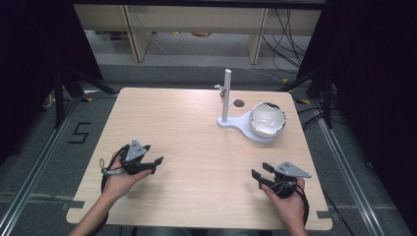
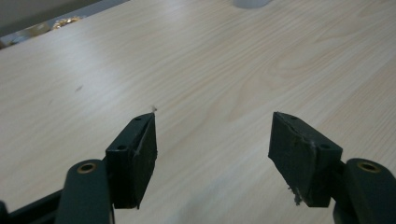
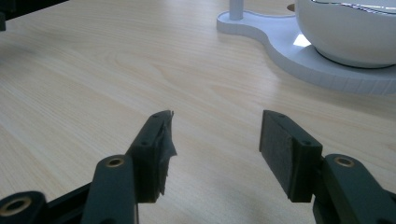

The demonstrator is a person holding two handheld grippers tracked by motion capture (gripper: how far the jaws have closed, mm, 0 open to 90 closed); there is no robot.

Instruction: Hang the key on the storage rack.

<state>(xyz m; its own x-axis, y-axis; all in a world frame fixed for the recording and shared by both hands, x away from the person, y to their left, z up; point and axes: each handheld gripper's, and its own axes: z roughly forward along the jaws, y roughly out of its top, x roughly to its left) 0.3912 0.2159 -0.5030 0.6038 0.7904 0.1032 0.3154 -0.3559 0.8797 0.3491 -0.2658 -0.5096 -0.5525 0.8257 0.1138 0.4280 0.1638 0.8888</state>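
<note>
A white bowl (image 1: pixel 268 119) with a dark rim sits on the round end of a white stand (image 1: pixel 235 123) at the table's far right, and a thin upright post (image 1: pixel 226 95) rises from the stand's other end. My left gripper (image 1: pixel 158 164) rests low at the near left, held by a hand, open with nothing between its jaws. In the left gripper view the left gripper (image 2: pixel 212 126) points over bare wood. My right gripper (image 1: pixel 259 171) sits at the near right, also open and holding nothing. In the right gripper view the right gripper (image 3: pixel 215 123) faces the bowl (image 3: pixel 350 32) and the stand (image 3: pixel 280 39).
The light wooden table (image 1: pixel 187 128) has a small round hole (image 1: pixel 239 103) behind the stand. Dark curtains hang at both sides, and shelving legs and cables lie on the floor beyond the far edge.
</note>
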